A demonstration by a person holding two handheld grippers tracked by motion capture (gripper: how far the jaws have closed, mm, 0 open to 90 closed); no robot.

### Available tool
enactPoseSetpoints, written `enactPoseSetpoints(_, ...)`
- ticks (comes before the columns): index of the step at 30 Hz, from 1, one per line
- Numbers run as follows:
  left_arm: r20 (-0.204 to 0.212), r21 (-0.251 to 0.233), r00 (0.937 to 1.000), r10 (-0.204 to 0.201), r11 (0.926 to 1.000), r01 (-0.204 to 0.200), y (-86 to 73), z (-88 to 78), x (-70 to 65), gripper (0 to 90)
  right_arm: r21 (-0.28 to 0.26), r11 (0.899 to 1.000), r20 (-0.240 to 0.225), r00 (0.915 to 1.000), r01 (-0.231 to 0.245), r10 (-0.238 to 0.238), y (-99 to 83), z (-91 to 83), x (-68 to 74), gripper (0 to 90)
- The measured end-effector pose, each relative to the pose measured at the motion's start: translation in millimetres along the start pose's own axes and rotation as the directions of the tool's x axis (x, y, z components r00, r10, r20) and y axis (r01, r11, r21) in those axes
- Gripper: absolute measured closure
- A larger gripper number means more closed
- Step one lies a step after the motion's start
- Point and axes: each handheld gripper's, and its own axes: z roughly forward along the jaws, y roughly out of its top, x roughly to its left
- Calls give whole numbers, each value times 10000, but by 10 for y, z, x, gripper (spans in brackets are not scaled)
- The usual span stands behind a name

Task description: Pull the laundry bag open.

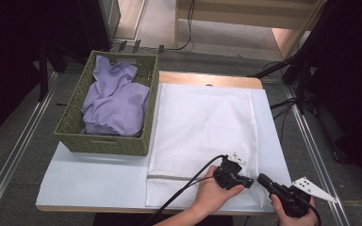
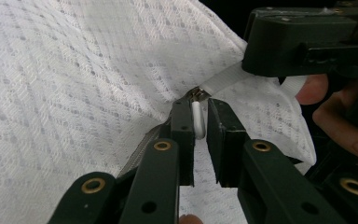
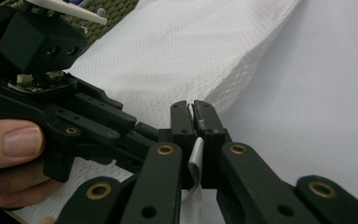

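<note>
Black jaws of the left claw (image 2: pixel 199 122) stand almost closed around the white zipper pull (image 2: pixel 197 120), ready to draw it. Right claw (image 3: pixel 194 113) pinches the fabric tab (image 3: pixel 195 161) shut, steadying the mesh laundry bag (image 1: pixel 202 122) on the bench (image 1: pixel 94 174). Whether the pads already press the pull is unclear.

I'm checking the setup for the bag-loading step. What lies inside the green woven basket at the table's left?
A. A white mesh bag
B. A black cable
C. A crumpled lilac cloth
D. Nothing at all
C: in the high view, a crumpled lilac cloth fills the green woven basket, while the white mesh laundry bag lies flat on the table beside it.
</note>
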Motion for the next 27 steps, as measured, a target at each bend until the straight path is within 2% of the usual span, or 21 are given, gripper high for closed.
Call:
enactPoseSetpoints(4,18,227,10000,-85,9997,85,-12,27,11,865,17,10000,-13,10000,-25,25,-1,3,6,892)
enactPoseSetpoints(6,10,305,10000,20,9995,-20,-21,37,7,870,79,10000,32,10000,41,-42,-9,11,-1,892)
enactPoseSetpoints(11,55,114,10000,33,9999,-34,-24,7,7,873,-63,9999,50,9999,-128,128,-13,-2,-8,885)
enactPoseSetpoints(17,247,-139,9997,83,9999,-79,-40,-47,20,874,3,9989,138,9988,-475,475,-44,36,-26,791)
enactPoseSetpoints(20,365,-284,9991,229,9994,-219,-42,-68,17,874,90,9974,17,9975,-713,713,-53,74,-34,752)
enactPoseSetpoints(22,417,-273,9988,240,9994,-229,-45,-65,25,874,110,9958,-154,9957,-909,910,-46,76,-41,764)
enactPoseSetpoints(25,456,-299,9987,219,9993,-206,-51,-59,29,874,132,9945,-163,9945,-1036,1038,-45,79,-42,780)
enactPoseSetpoints(27,478,-308,9987,171,9994,-156,-58,-56,35,873,152,9942,-130,9942,-1066,1068,-49,85,-47,834)
